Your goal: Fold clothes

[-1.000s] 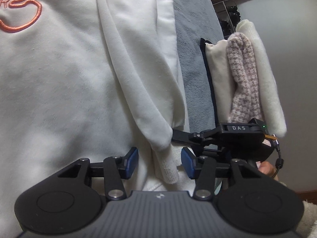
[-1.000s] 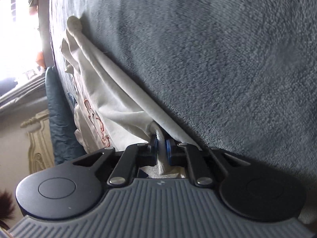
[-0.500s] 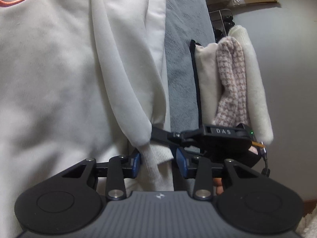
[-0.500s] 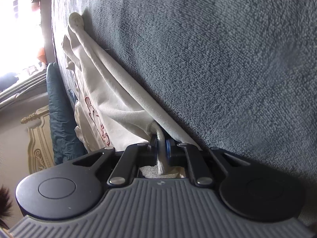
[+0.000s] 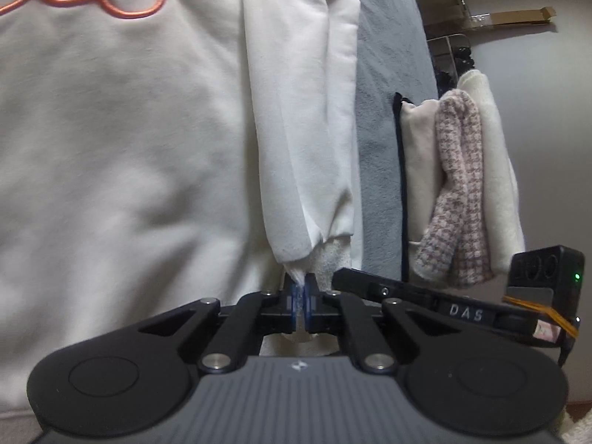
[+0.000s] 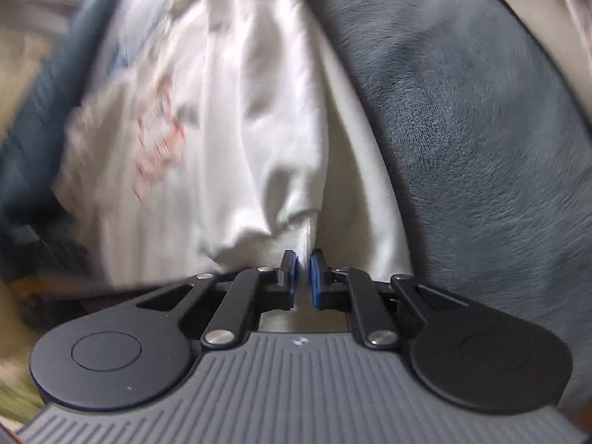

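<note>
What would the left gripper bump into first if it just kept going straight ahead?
The white sweatshirt sleeve. The left gripper is already shut on its cuff, and the sleeve runs straight ahead, so it would probably bunch up first.

The white fleece sweatshirt with orange embroidery (image 5: pixel 122 140) spreads ahead and left of the left claw (image 5: pixel 302 296), its sleeve cuff between the pads, on the grey plush blanket (image 5: pixel 384 118). The stack of folded cream and houndstooth garments (image 5: pixel 458 188) lies ahead-right, on the blanket.
</note>
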Available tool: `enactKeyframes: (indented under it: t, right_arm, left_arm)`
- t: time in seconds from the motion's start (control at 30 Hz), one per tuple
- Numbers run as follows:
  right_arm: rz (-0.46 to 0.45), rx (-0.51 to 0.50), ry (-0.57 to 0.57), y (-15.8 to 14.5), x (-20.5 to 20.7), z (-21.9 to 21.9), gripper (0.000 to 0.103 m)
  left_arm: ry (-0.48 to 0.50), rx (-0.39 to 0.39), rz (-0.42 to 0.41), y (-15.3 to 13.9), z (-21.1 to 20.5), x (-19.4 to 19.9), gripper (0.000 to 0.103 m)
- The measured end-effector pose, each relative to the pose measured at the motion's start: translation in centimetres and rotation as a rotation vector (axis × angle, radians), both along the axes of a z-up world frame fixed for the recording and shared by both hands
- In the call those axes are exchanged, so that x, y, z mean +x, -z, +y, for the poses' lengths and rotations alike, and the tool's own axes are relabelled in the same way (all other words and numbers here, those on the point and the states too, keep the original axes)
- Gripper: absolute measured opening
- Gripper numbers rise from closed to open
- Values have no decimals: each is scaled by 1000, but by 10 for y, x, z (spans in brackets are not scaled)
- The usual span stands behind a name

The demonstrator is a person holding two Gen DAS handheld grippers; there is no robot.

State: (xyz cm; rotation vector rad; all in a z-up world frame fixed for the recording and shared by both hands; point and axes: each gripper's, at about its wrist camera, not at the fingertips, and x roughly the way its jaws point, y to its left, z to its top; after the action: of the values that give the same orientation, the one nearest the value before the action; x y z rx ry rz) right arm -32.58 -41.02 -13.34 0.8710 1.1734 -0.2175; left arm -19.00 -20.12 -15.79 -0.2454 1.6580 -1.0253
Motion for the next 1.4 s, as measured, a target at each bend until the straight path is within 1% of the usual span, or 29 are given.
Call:
enactKeyframes:
  t: [0.07, 0.13, 0.2, 0.23, 0.3, 0.33, 0.43, 0.5, 0.57, 0.67, 0.77, 0.87, 1.0, 1.07, 1.1, 1.2, 1.23, 1.27, 1.3, 1.33, 1.4]
  right_arm:
    - [3, -8, -29, -2, 1, 7, 5]
    - [6, 2, -24, -1, 1, 8, 5]
    - [-6, 23, 7, 3, -5, 2, 5]
    - [-22, 51, 33, 6, -11, -2, 8]
    - [-46, 108, 77, 14, -25, -14, 9]
    - [-49, 114, 84, 18, -29, -17, 10]
    - [-41, 116, 62, 29, -26, -18, 14]
    - [-44, 141, 40, 36, -25, -17, 15]
    - [-45, 117, 9, 36, -23, -11, 14]
    - [-46, 62, -40, 26, -23, -4, 5]
    - [-18, 21, -77, 11, -29, 0, 5]
    - [16, -29, -131, 3, -34, 7, 5]
    - [38, -103, -205, 2, -31, 12, 5]
    - [52, -131, -233, 7, -31, 13, 5]
    - [62, -138, -242, 10, -32, 14, 5]
    - [89, -146, -261, 17, -35, 13, 9]
    - [93, -148, -268, 18, -36, 13, 11]
    - [95, -152, -274, 15, -37, 12, 14]
    - [92, -167, -282, 9, -38, 10, 16]
    - [81, -192, -287, 2, -39, 7, 18]
    - [54, -245, -297, -14, -39, 1, 19]
  left_arm:
    - [1, 1, -1, -2, 2, -1, 4]
    - [8, -1, -8, -2, 2, -2, 4]
    - [20, 10, -28, 0, 1, -2, 4]
    - [26, 17, -38, 2, 0, -2, 4]
    - [42, 30, -51, 8, 0, -2, 4]
    - [52, 35, -53, 11, 0, -2, 4]
    - [56, 49, -54, 17, -1, -2, 4]
    - [45, 55, -47, 19, 0, -2, 4]
    - [40, 54, -41, 15, 1, -3, 4]
    - [55, 46, -36, 6, 2, -9, 4]
    - [100, 44, -47, -4, 3, -22, 4]
    - [134, 59, -73, -4, -2, -34, 4]
    - [149, 76, -88, 4, -11, -37, 4]
    - [177, 93, -88, 11, -15, -40, 5]
    - [191, 102, -86, 14, -17, -41, 7]
    - [194, 116, -41, 18, -14, -40, 12]
    - [198, 114, -41, 15, -12, -37, 20]
    - [205, 111, -47, 10, -10, -35, 24]
    - [214, 110, -59, 5, -7, -31, 33]
    - [208, 106, -81, -1, -8, -22, 35]
    - [180, 94, -128, -11, -11, 4, 35]
